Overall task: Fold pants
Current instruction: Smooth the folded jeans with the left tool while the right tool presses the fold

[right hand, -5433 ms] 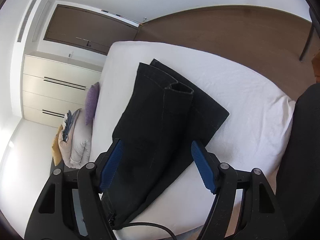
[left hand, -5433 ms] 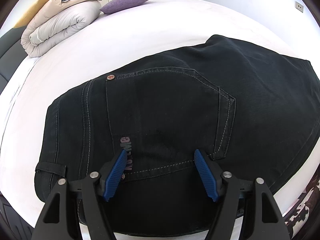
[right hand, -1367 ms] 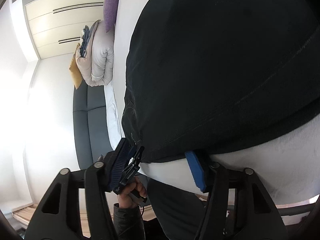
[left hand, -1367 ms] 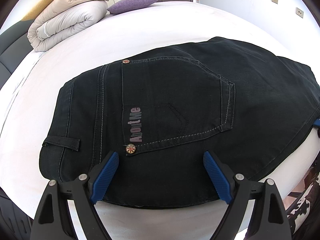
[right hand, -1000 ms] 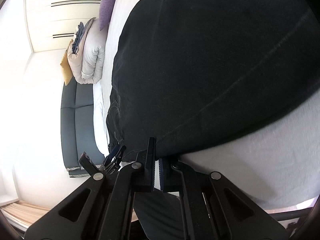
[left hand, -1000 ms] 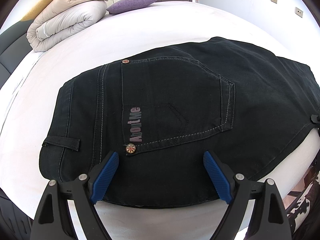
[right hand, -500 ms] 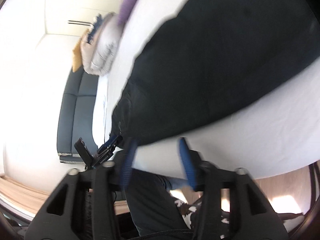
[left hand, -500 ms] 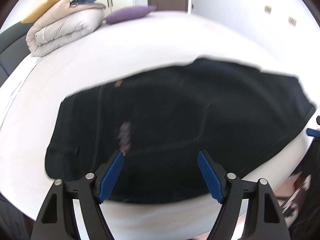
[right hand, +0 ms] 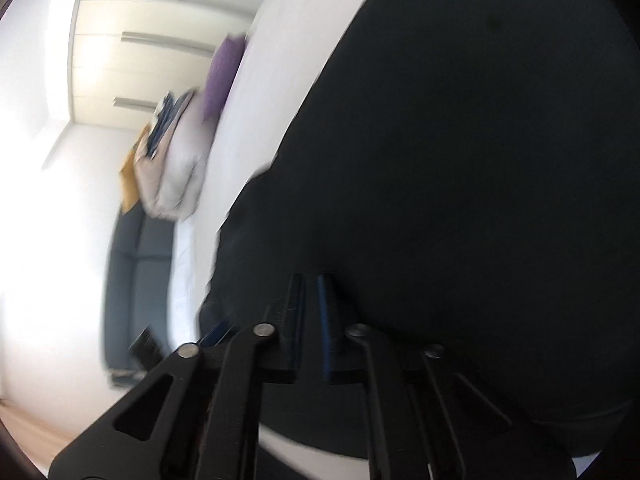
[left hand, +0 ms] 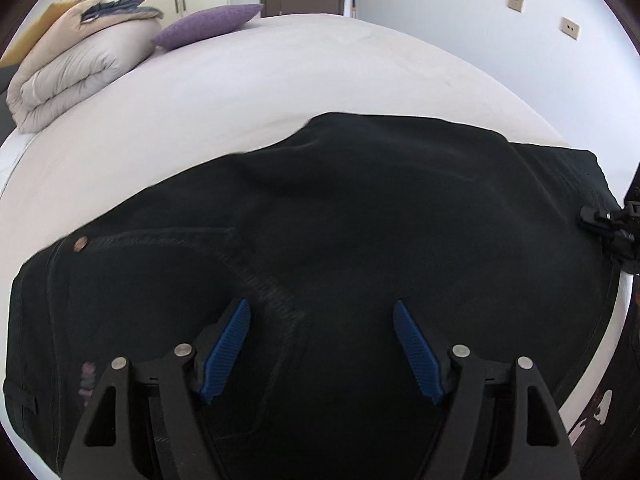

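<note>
Mostly the right wrist view is smeared by blur, and the black pants (right hand: 460, 200) fill so much of it that their edges and seams cannot be made out there. Along the bottom of the left wrist view the waistband end of the pants (left hand: 360, 248) is cut off, and a pale logo near the left finger is too blurred to read. One copper rivet (left hand: 81, 244) shows at a pocket corner.

One pair of pants lies spread across the white bed (left hand: 260, 80), folded into a broad dark slab. The left gripper (left hand: 320, 348) hovers over the cloth with its two blue pads (left hand: 226, 350) spread wide, holding nothing. The right gripper (right hand: 312, 320) has its fingers pressed close together at the near edge of the pants; cloth seems pinched between them, though blur makes that hard to confirm. Seen from the left wrist view, the right gripper (left hand: 600, 220) meets the pants at their far right corner.

At the head of the bed sit one rolled duvet (left hand: 68, 76), one purple pillow (left hand: 208, 24) and one small stack of folded clothes (left hand: 116, 6) on top of the duvet. Two wall sockets (left hand: 516, 2) show on the right wall.
</note>
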A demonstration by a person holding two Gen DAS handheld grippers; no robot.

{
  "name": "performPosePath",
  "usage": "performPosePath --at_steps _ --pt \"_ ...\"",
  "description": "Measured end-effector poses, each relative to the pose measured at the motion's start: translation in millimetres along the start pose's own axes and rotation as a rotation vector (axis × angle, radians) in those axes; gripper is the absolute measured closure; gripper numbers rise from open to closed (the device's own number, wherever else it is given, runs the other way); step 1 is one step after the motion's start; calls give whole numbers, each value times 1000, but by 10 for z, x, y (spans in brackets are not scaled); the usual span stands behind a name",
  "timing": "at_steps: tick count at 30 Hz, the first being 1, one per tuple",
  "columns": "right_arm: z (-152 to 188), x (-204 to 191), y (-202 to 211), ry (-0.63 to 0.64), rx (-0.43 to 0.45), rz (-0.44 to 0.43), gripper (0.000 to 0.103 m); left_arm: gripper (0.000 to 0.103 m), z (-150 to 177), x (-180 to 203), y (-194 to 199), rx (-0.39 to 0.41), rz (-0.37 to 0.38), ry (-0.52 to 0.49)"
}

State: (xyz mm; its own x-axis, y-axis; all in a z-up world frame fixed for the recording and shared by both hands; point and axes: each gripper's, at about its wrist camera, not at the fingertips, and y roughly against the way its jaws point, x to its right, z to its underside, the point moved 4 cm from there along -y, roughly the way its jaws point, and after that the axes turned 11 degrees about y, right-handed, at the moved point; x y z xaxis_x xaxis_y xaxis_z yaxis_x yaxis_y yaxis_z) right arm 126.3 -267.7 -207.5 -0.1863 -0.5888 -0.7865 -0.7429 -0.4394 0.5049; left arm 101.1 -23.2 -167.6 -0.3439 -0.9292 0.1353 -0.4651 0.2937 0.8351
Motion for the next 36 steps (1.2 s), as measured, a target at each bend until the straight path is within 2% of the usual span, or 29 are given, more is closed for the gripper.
performPosePath --at_steps 3,4,6,7,9,10,12,14,15,18,20,22,24,26,28,29,32,34,36 --pt "-231 378 427 -88 121 46 103 26 57 -286 97 5 -26 22" --pt "-327 469 640 -94 175 110 103 26 75 -413 137 7 -52 38" --pt "-486 564 1040 -84 268 247 103 27 88 -570 215 9 -42 68" --pt "-523 599 1180 -107 298 275 103 31 86 -665 274 20 -76 76" --pt "-586 540 1376 -112 343 272 103 34 35 -779 374 41 -96 86" --pt "-616 375 1360 -63 338 242 103 34 -31 -826 433 63 -80 104" --pt "-608 54 1105 8 268 162 103 34 -221 -905 477 97 -63 126" --pt "-507 -412 558 94 129 28 103 34 -390 -928 441 113 -67 125" --pt "-401 -689 166 130 36 -49 103 34 -442 -932 390 110 -68 126" --pt "-105 -1231 -682 176 -153 -160 103 34 -517 -1020 92 50 -100 132" --pt "62 -1605 -1284 221 -256 -197 103 34 -458 -1131 -53 24 -102 143" --pt "250 -1837 -1793 235 -353 -217 103 35 -428 -1188 -92 44 -91 151" --pt "384 -1918 -2182 239 -388 -167 103 35 -411 -1199 -89 54 -91 145" --pt "315 -1749 -2416 209 -368 -113 103 34 -367 -1193 -99 59 -104 120" --pt "36 -1540 -2504 117 -312 -127 103 34 -380 -1203 -121 64 -99 116" --pt "-100 -1486 -2443 118 -272 -119 103 34 -399 -1216 -127 67 -88 124" --pt "-524 -1105 -2059 127 -116 -1 103 34 -445 -1239 -144 76 -76 131" --pt "-760 -651 -1638 4 -19 58 103 34 -441 -1230 -140 81 -86 125" --pt "-864 -455 -1169 -29 60 115 103 34 -446 -1206 -128 84 -104 120"
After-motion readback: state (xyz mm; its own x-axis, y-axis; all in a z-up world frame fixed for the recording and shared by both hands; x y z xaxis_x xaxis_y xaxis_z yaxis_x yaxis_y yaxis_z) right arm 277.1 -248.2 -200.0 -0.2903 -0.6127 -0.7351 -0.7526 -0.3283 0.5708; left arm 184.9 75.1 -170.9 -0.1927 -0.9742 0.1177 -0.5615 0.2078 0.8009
